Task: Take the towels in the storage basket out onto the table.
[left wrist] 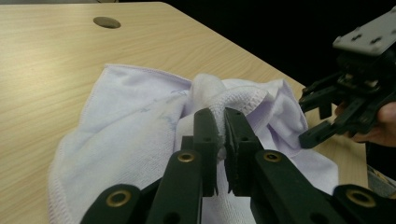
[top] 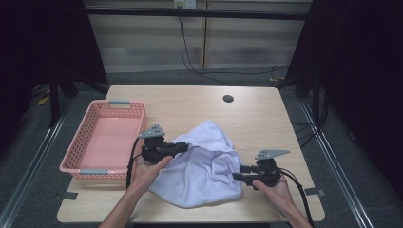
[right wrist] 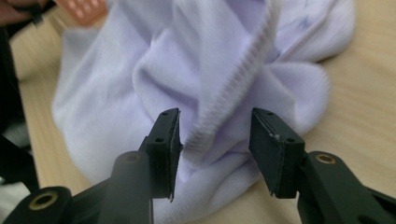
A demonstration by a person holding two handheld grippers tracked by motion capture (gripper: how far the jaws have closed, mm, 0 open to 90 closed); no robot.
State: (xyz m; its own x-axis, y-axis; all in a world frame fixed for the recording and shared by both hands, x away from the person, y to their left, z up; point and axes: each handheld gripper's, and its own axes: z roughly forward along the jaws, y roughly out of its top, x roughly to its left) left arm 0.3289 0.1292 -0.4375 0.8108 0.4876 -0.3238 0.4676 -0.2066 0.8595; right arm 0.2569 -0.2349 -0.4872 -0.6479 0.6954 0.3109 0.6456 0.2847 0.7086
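A pale lilac cloth lies crumpled on the wooden table, between the two hands. My left gripper is at the cloth's left edge. In the left gripper view its jaws are shut on a stitched hem of the cloth, and the left gripper lifts that fold slightly. My right gripper sits at the cloth's right edge. In the right gripper view the right gripper is open, with a hemmed fold of the cloth between its jaws, not pinched.
A pink plastic basket stands at the table's left, close to the left hand. A round cable hole is in the far middle of the table. Cables trail from both grippers toward the near edge.
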